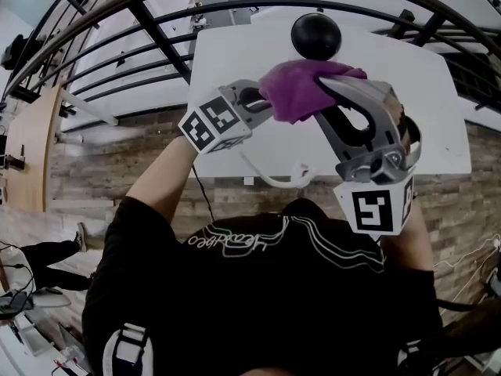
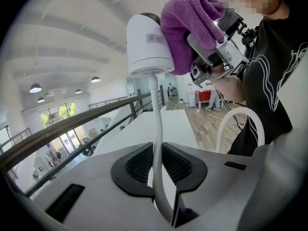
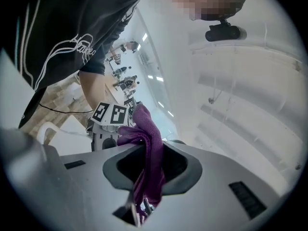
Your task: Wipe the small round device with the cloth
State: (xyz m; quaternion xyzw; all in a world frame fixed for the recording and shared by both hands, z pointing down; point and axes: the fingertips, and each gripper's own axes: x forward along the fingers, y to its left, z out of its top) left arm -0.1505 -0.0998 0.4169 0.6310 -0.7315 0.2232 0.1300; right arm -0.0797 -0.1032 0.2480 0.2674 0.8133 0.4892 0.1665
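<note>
In the left gripper view, a small round white device [image 2: 149, 44] with a dark top stands on its thin white cable [image 2: 155, 129]. My left gripper [image 2: 156, 170] is shut on that cable just below the device. A purple cloth [image 2: 192, 23] lies against the device's right side, held up by my right gripper [image 2: 219, 54]. In the right gripper view, the cloth [image 3: 149, 162] is pinched between the jaws of my right gripper [image 3: 147, 170]. From the head view, the cloth [image 1: 301, 88] covers the device between my left gripper [image 1: 266, 104] and my right gripper [image 1: 325, 84].
A black ball-shaped object [image 1: 316, 35] sits on the white table [image 1: 235, 53] beyond the grippers. The white cable [image 1: 274, 180] loops down toward the person's chest. A black railing [image 1: 156, 22] curves around the far side. Both grippers are held up in the air, close to the body.
</note>
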